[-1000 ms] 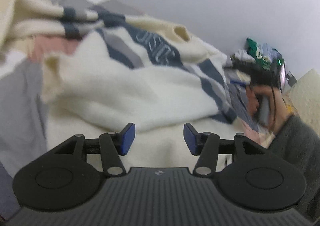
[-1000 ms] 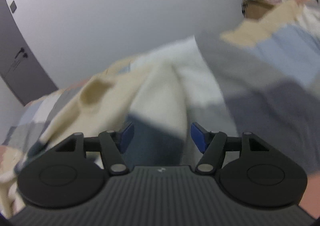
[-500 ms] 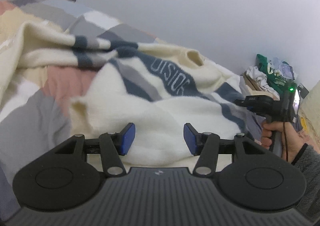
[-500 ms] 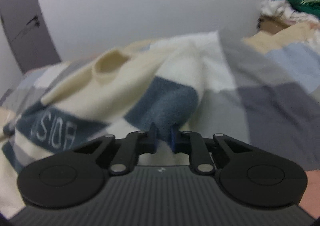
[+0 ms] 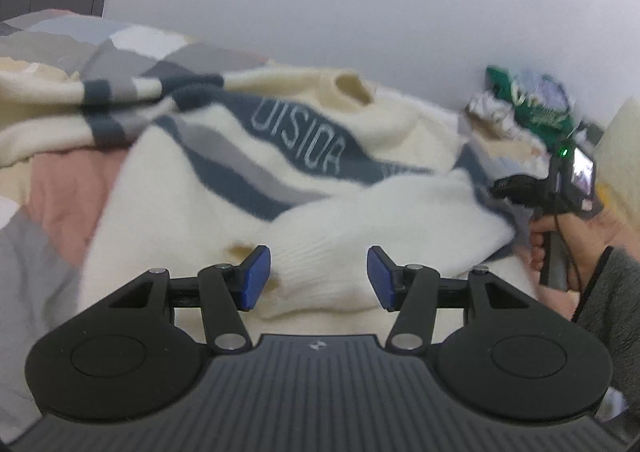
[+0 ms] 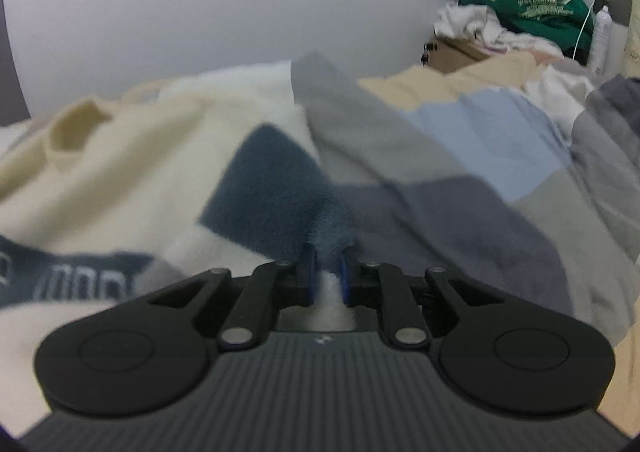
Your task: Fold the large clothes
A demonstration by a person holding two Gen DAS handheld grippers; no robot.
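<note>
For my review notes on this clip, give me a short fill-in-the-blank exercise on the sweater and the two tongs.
1. The right tongs are shut on a fold of the ____.
2. The left tongs stand ____, with nothing pinched between them.
3. The sweater lies on a patchwork ____.
4. On the pile by the wall lies a ____ garment.

Missing words: sweater; open; blanket; green

1. My feeds show soft, even indoor light; I see no hard shadows and no glare on the grey wall [image 5: 360, 3].
2. Both fisheye views bend straight lines at the edges and darken in the corners.
3. On the left wrist view, the sweater [image 5: 192, 187] smears with motion blur.
4. On the right wrist view, the patchwork bedspread [image 6: 460, 171] looks smeared too, while the gripper body stays sharp.
</note>
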